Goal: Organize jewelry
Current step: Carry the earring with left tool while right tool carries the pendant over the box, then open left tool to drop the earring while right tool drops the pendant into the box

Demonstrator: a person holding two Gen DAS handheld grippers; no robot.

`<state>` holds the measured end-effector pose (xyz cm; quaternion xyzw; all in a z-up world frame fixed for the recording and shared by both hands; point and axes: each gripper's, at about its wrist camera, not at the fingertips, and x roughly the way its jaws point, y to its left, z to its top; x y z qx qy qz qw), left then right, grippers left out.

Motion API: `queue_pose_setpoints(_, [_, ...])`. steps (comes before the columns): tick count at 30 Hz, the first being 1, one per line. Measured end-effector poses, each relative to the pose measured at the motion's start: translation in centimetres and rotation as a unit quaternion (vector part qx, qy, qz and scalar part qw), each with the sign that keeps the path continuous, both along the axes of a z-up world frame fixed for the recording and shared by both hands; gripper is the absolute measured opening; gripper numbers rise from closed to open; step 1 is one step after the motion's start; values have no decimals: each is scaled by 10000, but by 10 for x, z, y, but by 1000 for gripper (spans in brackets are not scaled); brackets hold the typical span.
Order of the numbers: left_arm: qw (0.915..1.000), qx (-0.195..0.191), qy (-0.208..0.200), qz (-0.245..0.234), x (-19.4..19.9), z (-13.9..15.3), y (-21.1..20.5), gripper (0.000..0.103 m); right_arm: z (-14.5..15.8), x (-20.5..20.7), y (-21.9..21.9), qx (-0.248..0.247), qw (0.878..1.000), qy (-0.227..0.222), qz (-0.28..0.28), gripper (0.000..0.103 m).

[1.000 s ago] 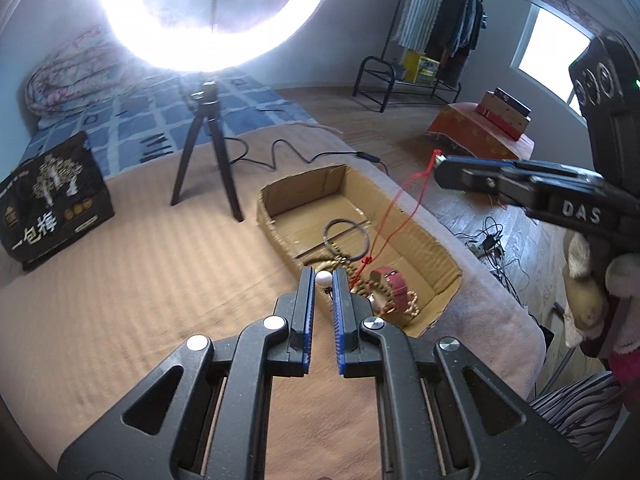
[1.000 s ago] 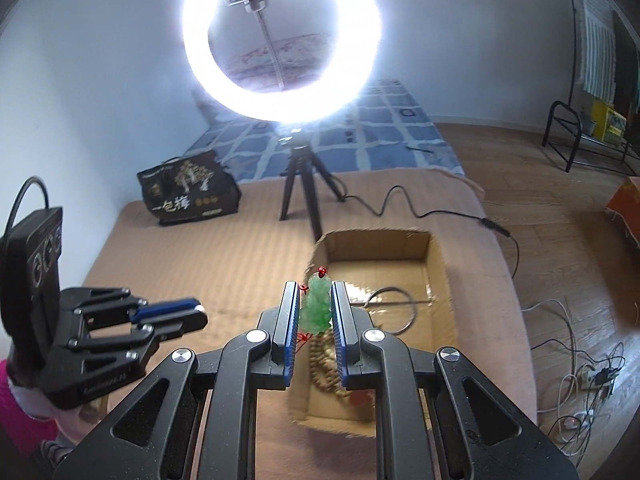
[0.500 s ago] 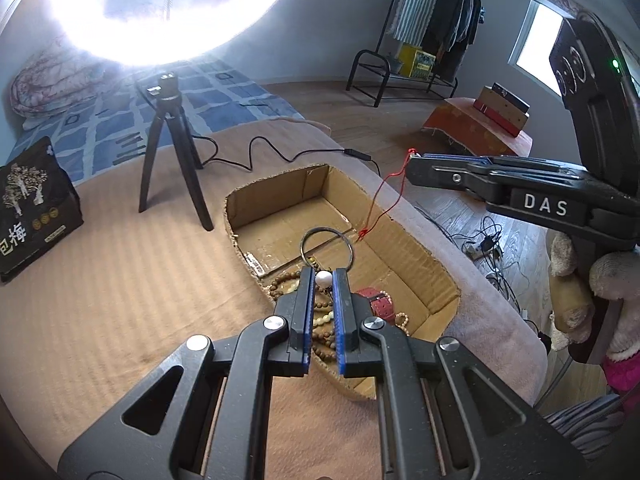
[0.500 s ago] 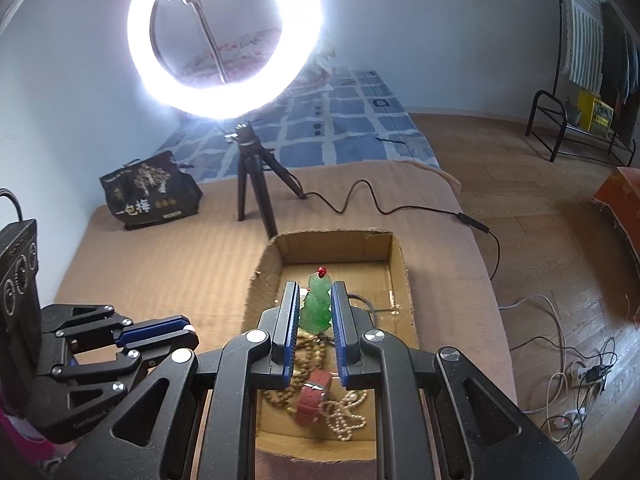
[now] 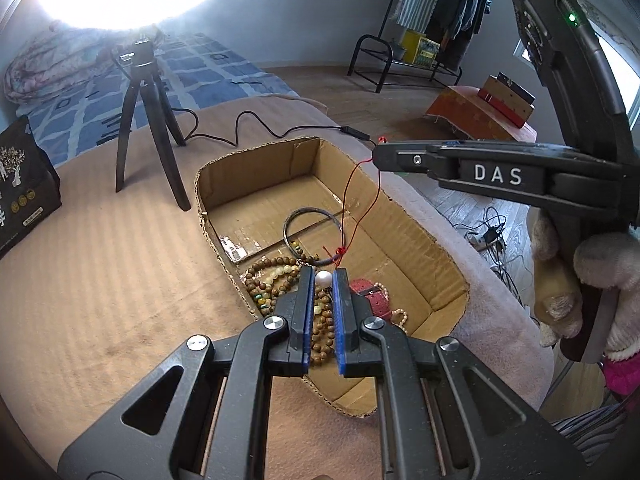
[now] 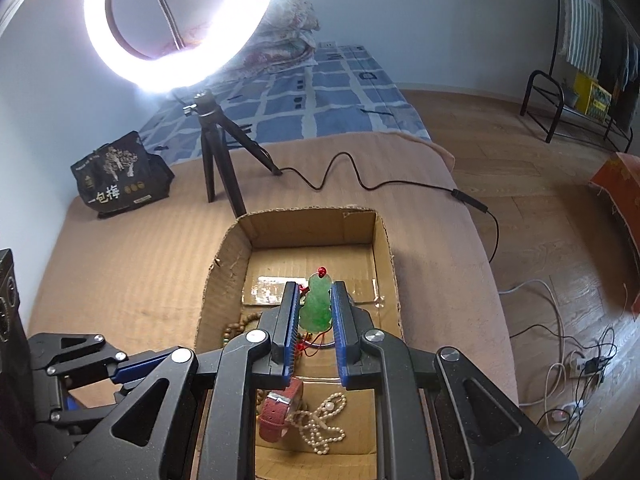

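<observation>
Green jade pendant stood upright, clenched in the right claw directly above the cardboard box, its red cord drooping inside. The left claw pinched a white bead over the wooden beads.

We see our left gripper as black, triangle-cut arms with silver screws and blue ribbed pads lining its fingers, filling the lower middle of the left view. Our right gripper is built the same, lower centre of the right view. At the right of the left view its side bears white letters "DAS", a green lamp glows on its black body at upper right, and a fuzzy cream sleeve with a pink cuff shows below.
</observation>
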<state>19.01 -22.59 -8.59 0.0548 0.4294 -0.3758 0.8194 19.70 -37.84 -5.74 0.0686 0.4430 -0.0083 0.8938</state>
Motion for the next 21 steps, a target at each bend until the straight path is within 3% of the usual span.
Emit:
queue_pose_setpoints(9, [9999,70,-81,3,-2,0,-6,7,-7,2,0,-3,10000,76,-35,14])
queue_pose_setpoints(11, [9999,134,-103,21,-3,-1,-7,7,-8,2,1,-46,9999,114,-28,20])
queue_pose_setpoints(12, [9998,154,-102,24,-3,-2,-7,8,-8,3,1,-54,9999,116,-25,31])
queue_pose_setpoints(13, [9998,163,-98,31,-4,-2,-8,19,-8,3,2,-80,9999,92,-39,45])
queue_pose_setpoints(14, [9998,168,-97,47,-4,-2,-8,28,-7,2,2,-106,9999,63,-70,52])
queue_pose_setpoints(15, [9998,158,-115,81,-4,-1,-7,44,-7,1,2,-126,9999,29,-104,63])
queue_pose_setpoints(16, [9997,133,-150,121,-4,0,-6,49,-6,1,2,-129,9998,15,-117,65])
queue_pose_setpoints(21, [9996,143,-137,219,-4,0,-1,49,-7,0,1,-139,9997,62,-165,65])
